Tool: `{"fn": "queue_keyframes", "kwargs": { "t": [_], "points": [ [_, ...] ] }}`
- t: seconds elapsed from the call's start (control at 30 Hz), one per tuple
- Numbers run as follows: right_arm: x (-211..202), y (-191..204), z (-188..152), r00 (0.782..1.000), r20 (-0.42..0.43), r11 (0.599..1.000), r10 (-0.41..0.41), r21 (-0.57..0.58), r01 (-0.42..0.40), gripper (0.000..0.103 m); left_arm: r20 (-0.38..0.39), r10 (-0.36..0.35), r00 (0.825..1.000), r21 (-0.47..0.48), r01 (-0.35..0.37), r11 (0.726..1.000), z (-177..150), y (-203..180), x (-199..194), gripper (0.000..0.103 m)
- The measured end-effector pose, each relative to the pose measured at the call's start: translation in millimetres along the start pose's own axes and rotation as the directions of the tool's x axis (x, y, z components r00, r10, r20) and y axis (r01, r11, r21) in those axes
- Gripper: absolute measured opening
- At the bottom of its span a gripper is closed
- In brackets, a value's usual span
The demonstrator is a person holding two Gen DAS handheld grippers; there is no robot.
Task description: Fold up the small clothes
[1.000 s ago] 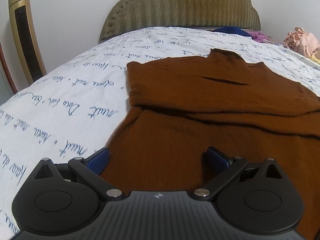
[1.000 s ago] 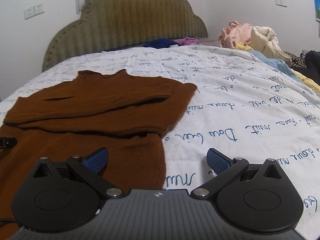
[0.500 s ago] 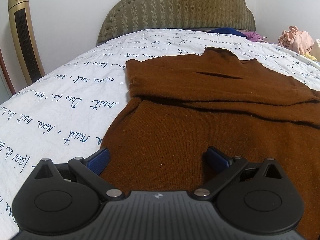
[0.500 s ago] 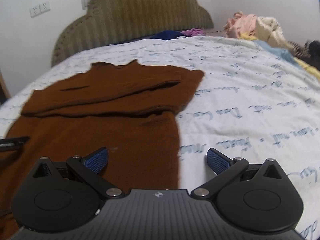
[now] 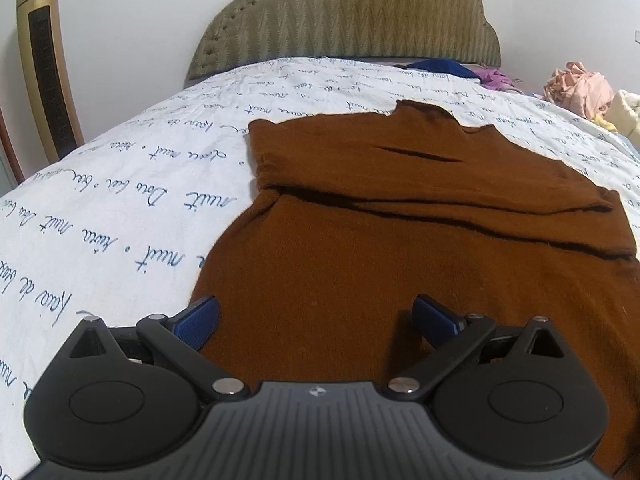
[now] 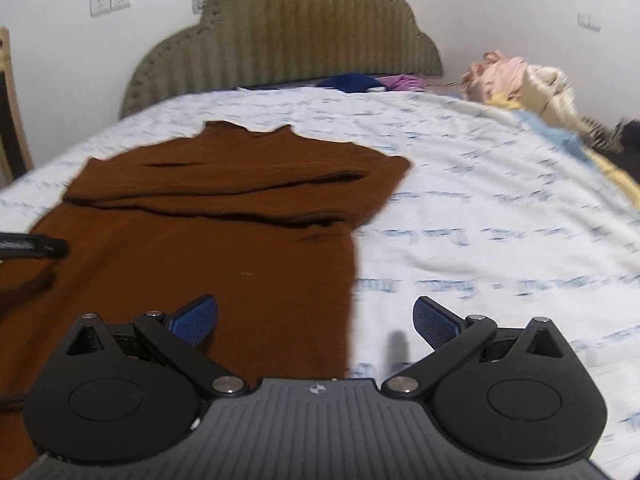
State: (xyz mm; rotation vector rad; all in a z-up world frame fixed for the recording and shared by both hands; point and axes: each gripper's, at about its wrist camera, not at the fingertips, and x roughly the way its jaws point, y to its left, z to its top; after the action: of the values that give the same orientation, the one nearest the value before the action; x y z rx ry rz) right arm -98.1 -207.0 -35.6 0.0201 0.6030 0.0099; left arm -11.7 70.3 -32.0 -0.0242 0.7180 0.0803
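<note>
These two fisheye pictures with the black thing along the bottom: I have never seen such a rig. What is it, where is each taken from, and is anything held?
The black thing is a handheld two-finger gripper; a person carries one in each hand, with a camera on each looking along its blue-padded fingers. One picture is from the left gripper, the other from the right gripper. Both are open and hold nothing. A brown sweater lies flat on a bed sheet printed with blue handwriting, its sleeves folded across the chest. The left gripper is over the sweater's left lower part, the right over its right edge. Loose clothes are piled near the headboard.
</note>
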Motion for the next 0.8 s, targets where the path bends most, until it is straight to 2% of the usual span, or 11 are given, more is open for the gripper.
{"fn": "queue_keyframes", "kwargs": {
  "t": [0.2,0.37,0.63,0.8],
  "points": [
    [8.1,3.3,-9.4,0.999,-0.032,1.0,0.001,-0.027,-0.002,0.103,0.008,0.02,1.0,0.056,-0.02,0.998,-9.5,-6.6,-1.1,0.103],
    [9.0,9.5,-11.2,1.0,-0.029,0.999,0.011,-0.044,-0.013,0.103,0.012,0.027,1.0,0.063,-0.027,0.998,-11.8,-7.8,-0.3,0.103],
    [11.4,5.0,-10.4,0.998,-0.051,0.999,0.047,0.02,-0.046,0.103,0.018,0.031,0.999,0.067,-0.032,0.997,-13.7,-8.6,0.9,0.103],
    [10.4,7.9,-12.9,0.998,-0.047,0.999,0.046,0.006,-0.046,0.103,0.02,0.032,0.999,0.067,-0.033,0.997,-14.1,-8.8,1.4,0.103]
  ]
}}
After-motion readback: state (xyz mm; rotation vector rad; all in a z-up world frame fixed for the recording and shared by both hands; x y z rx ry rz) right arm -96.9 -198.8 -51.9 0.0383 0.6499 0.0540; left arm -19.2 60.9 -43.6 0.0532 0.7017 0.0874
